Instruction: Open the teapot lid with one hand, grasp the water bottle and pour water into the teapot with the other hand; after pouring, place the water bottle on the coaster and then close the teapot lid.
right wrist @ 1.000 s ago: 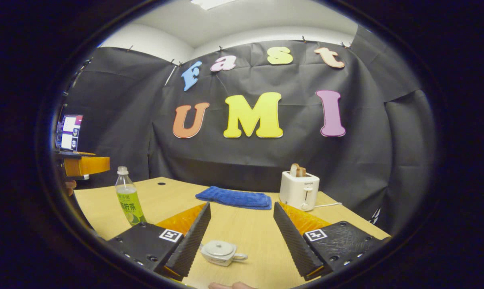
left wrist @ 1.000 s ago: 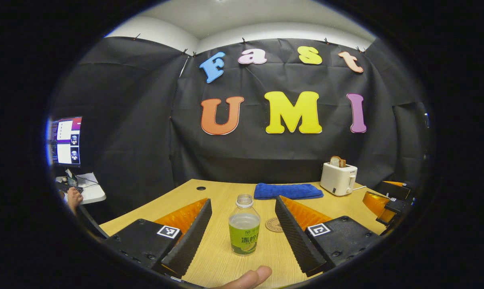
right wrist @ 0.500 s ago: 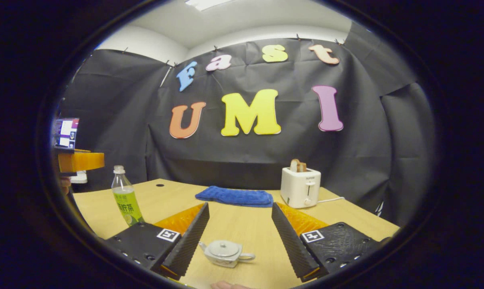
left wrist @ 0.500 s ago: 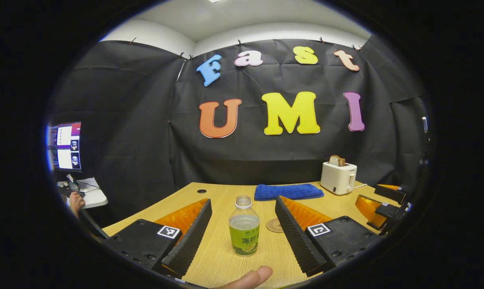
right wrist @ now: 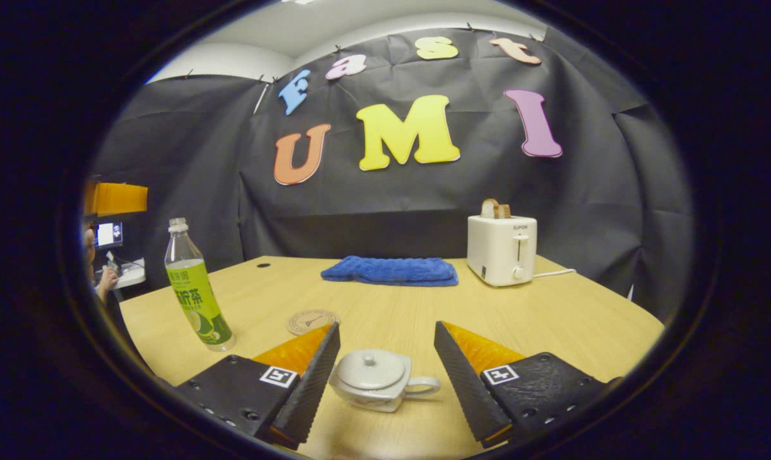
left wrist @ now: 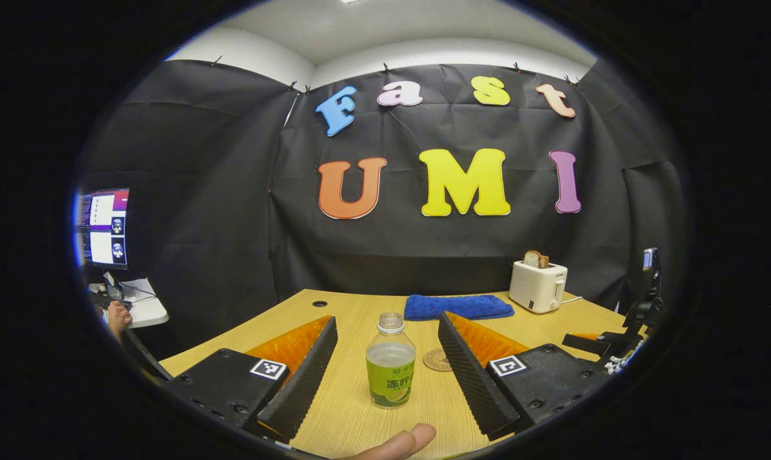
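Ribbed pads on the right gripper stand spread wide, released, with the teapot low between them and touching neither. Its lid is on, knob up, handle toward the right finger. A second ago the pot lay small and low at the edge of the right gripper view; now it sits larger and squarely in the gap, so this gripper has dropped and closed in on it. By my judgement the lid lift comes next: the fingers need to come down over the knob and pinch it.

Beyond the left finger there is the coaster, bare, and farther left the bottle, upright, uncapped, part full. Ahead lie a blue towel and a toaster.

In the left gripper view the left gripper is likewise released, fingers wide, the bottle standing between them just ahead, untouched. That framing has barely shifted over the last second, so this hand waits while the other works. Behind the right finger peeks the coaster. A fingertip shows below the fingers. Nothing is gripped yet; the task is at its very start.
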Motion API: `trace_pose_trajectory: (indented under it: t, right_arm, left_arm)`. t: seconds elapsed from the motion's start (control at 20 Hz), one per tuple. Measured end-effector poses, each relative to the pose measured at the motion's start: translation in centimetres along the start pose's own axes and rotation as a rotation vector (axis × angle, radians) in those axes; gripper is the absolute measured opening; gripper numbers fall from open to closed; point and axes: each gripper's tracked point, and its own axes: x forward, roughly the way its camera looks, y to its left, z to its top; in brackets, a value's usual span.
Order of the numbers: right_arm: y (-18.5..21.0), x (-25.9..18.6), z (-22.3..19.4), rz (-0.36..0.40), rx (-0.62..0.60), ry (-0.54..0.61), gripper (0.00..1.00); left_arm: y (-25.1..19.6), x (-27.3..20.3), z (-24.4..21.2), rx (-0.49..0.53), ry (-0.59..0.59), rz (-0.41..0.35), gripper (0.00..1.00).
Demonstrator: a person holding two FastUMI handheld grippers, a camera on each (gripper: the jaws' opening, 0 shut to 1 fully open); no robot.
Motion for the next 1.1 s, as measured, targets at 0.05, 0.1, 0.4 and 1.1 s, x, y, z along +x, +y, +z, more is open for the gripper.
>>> trace_pose_trajectory:
  t: [0.05,0.1,0.4,1.1]
  right_arm:
    - [0.3,0.2,-0.1,0.012,-0.016,0.006,0.9]
    - [0.7,0.3,-0.6,0.019,-0.034,0.013,0.81]
    - [2.2,0.9,-1.3,0.1,-0.094,0.034,0.45]
    - [1.1,0.8,-1.4,0.078,-0.045,0.016,0.01]
  left_arm:
    - [0.1,0.1,-0.2,0.005,0.004,0.002,0.99]
    - [0.0,0.2,-0.3,0.01,0.008,0.002,0.99]
    - [-0.2,0.4,-0.7,0.022,0.019,0.004,0.99]
    - [-1.2,0.6,-1.5,0.032,0.043,-0.016,0.99]
